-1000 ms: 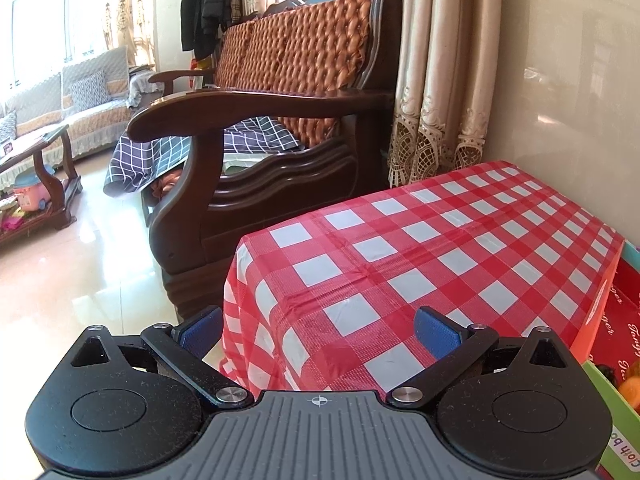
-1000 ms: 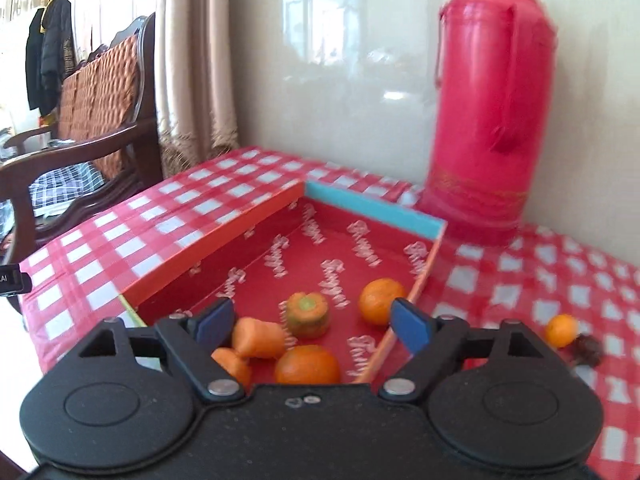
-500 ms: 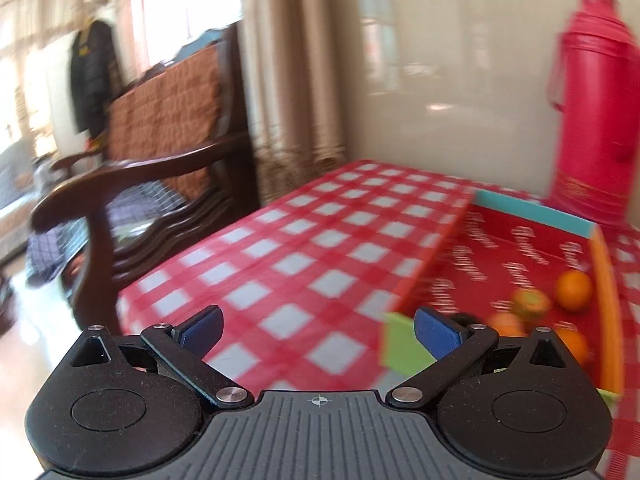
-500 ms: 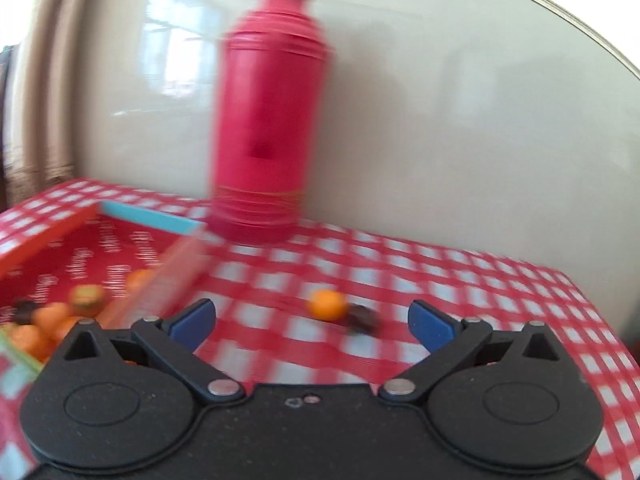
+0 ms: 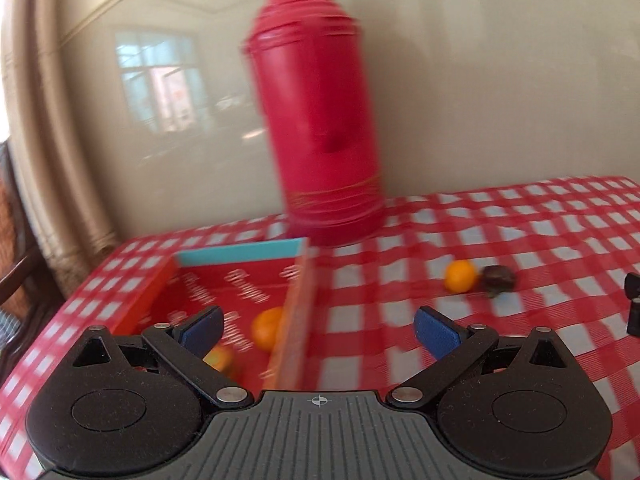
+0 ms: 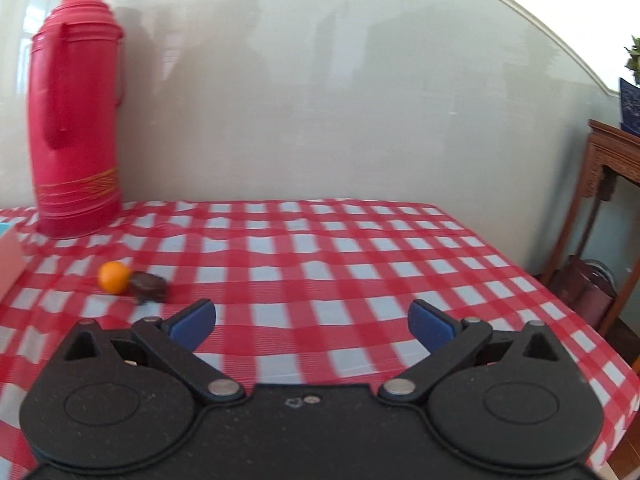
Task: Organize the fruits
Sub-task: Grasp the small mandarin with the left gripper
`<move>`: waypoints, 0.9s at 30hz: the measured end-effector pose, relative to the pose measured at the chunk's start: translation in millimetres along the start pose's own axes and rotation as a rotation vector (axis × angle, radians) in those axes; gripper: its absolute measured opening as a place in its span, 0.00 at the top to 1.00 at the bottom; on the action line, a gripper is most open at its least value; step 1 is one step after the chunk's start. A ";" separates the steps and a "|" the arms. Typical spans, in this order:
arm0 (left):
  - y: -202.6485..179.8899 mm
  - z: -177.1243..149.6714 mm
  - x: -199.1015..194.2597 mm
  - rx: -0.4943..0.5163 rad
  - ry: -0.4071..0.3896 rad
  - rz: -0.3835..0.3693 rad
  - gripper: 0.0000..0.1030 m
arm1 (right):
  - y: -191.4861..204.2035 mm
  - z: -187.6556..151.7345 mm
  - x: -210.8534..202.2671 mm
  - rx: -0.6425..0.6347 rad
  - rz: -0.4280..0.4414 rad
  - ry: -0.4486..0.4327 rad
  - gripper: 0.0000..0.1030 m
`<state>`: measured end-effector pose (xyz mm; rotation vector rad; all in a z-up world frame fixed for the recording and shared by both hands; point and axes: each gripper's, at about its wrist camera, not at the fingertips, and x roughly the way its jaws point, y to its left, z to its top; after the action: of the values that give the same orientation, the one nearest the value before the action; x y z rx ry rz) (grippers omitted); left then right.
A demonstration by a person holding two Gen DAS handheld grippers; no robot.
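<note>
Right hand-held gripper (image 6: pixel 312 320): jaws just opened out, now spread full wide, nothing between them, hovering over bare checked cloth on the worktop (image 6: pixel 360 248). Left hand-held gripper (image 5: pixel 318 330): jaws also spread, empty, straddling the right wall of the box (image 5: pixel 296 320) from above.

Box sits at the worktop's left end, red inside with a blue far wall. In it: 1 orange (image 5: pixel 267 330) against the right wall, plus another fruit (image 5: pixel 218 359) partly hidden behind the left finger, too blurred to identify.

Loose on the cloth, right of the box: 1 small orange (image 6: pixel 115 277) touching a dark fruit (image 6: pixel 149 287) on its right side. Both lie ahead and left of the right gripper, apart from it.

Red flask (image 6: pixel 74 120) stands upright at the back edge against the wall, just behind the box's far right corner.

Left view is motion-blurred.
</note>
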<state>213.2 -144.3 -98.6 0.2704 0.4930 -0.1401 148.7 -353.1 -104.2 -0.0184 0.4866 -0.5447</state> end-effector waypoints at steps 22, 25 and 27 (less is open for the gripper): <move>-78.1 23.9 108.9 0.032 0.136 -0.188 0.30 | -43.2 0.7 -2.7 0.084 0.038 -0.011 0.06; -81.9 27.6 113.2 0.032 0.138 -0.202 0.30 | -41.2 1.3 -4.0 0.075 0.038 -0.018 0.06; -83.1 28.9 118.4 0.024 0.152 -0.219 0.38 | -41.6 1.6 -5.3 0.070 0.008 -0.033 0.06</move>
<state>313.0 -240.0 -149.9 0.2515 0.6724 -0.3404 124.9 -386.3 -94.5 0.0420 0.4353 -0.5523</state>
